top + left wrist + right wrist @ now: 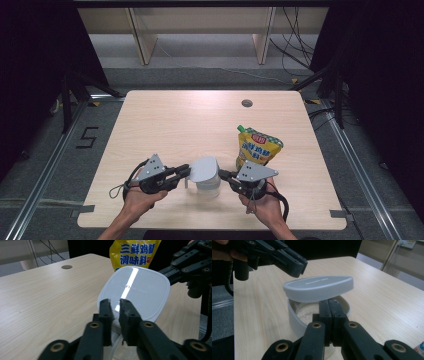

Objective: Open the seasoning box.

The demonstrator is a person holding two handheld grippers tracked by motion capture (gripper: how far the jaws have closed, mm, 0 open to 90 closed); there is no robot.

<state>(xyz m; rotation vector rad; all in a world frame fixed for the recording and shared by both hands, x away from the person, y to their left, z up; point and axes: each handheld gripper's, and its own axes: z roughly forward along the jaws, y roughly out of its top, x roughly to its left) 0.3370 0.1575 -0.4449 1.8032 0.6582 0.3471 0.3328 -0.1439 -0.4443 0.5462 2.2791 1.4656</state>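
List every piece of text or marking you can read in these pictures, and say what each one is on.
"三鲜鸡精调味料" in blue characters on the yellow seasoning pouch.
"5" marked in black on the floor left of the table.
Red brand logo near the top of the pouch: too small to read.
Embossed lettering on the grey lid: too faint to read.

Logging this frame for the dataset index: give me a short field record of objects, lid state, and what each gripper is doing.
table: light wood, round hole near far edge
container: white tub, near front edge, whitish contents inside
lid: grey, lifted off, tilted above the tub
left gripper: jaws pinch the lid's edge
right gripper: jaws shut on the tub's rim
pouch: yellow seasoning pouch, green cap, lying behind the tub to the right
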